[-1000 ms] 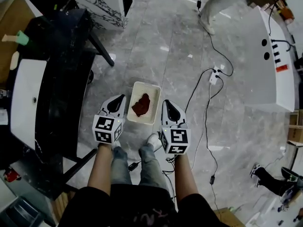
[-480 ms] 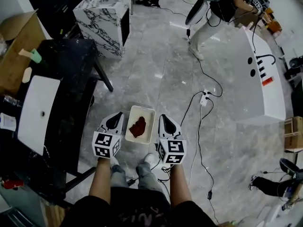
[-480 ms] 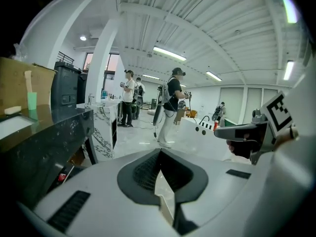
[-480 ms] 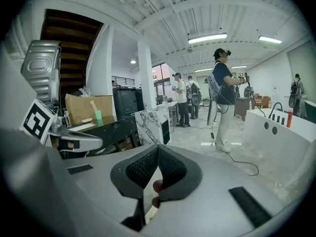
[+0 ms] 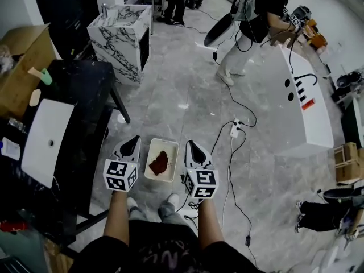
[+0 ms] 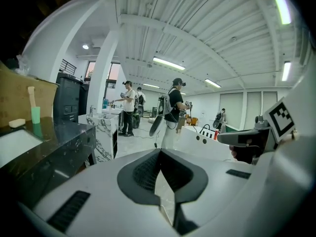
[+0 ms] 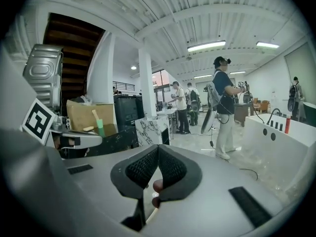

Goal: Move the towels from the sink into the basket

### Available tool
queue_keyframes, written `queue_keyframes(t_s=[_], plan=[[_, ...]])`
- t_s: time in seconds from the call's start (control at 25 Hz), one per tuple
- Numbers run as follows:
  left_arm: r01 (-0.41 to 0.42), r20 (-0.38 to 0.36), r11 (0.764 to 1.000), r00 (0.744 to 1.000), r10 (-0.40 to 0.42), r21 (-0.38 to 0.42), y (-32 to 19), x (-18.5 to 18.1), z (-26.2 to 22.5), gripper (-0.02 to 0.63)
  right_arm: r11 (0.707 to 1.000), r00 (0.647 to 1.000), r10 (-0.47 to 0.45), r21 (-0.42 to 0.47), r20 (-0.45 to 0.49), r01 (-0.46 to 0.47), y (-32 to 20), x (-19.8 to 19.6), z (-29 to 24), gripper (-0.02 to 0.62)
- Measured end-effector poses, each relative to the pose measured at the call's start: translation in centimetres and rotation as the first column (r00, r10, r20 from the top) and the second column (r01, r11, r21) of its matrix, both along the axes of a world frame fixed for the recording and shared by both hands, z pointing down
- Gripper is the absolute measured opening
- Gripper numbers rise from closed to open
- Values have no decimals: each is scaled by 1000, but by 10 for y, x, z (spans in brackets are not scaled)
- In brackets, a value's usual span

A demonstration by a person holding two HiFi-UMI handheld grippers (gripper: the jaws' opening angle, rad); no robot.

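Observation:
A cream basket [image 5: 170, 152] sits on the grey floor in front of my feet, with a dark red towel [image 5: 158, 162] lying inside it. My left gripper [image 5: 135, 137] is held just left of the basket and my right gripper [image 5: 188, 143] just right of it. Both are above the floor and hold nothing. The left gripper [image 6: 159, 151] has its pads together in its own view. The right gripper [image 7: 158, 147] is also shut, and a bit of red shows through the slit below its pads. The white sink [image 5: 48, 141] is set in the black counter at the left, and I see no towel in it.
The black counter [image 5: 85, 95] runs along the left, with a cardboard box [image 5: 23, 56] and a green brush [image 5: 42, 74] behind it. A marble cabinet [image 5: 122, 36] stands further back. Cables and a power strip [image 5: 235, 128] cross the floor on the right, beside a long white unit [image 5: 301, 107]. People [image 5: 256, 16] stand at the back.
The head view has lifted and drawn back, so the basket and grippers look smaller and more of the room shows. The towel stays in the basket and both grippers stay beside it.

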State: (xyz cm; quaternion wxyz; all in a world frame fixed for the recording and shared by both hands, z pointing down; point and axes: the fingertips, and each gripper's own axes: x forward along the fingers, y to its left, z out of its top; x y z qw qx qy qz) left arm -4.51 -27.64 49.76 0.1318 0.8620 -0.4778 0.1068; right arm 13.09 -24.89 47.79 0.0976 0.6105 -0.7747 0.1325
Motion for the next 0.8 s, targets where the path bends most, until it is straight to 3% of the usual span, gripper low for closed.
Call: queue_keyframes(t_s=[0.8], plan=[[30,-30,989,999,-25,147,4,-7,-91,15,989,998,-43,138,-45,48,4,-1,-77,14]])
